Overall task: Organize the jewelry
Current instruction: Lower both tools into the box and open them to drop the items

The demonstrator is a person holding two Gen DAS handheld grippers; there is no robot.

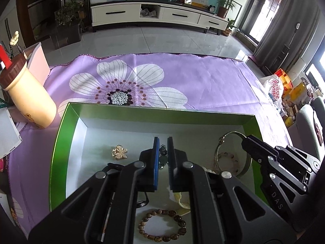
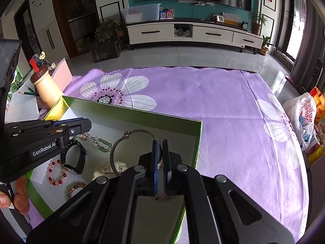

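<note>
A green box (image 1: 67, 134) with a white floor lies on the purple flowered cloth (image 1: 203, 77). My left gripper (image 1: 163, 140) hangs over its middle, shut on a dark bead string with green jade pieces (image 2: 102, 144). My right gripper (image 2: 160, 142) is shut on a thin metal bangle (image 2: 130, 132) by the box's right wall; its tip (image 1: 245, 139) also shows in the left wrist view. Inside lie a gold flower brooch (image 1: 119, 152), a wooden bead bracelet (image 1: 162, 227), a black watch (image 2: 75, 159) and a red bead bracelet (image 2: 56, 172).
A cream bottle with a brown cap (image 1: 30, 97) and a pink box (image 1: 38, 61) stand left of the green box. A plastic bag (image 2: 302, 113) and packets sit off the cloth's right edge. A person's fingers (image 2: 20, 193) grip the left handle.
</note>
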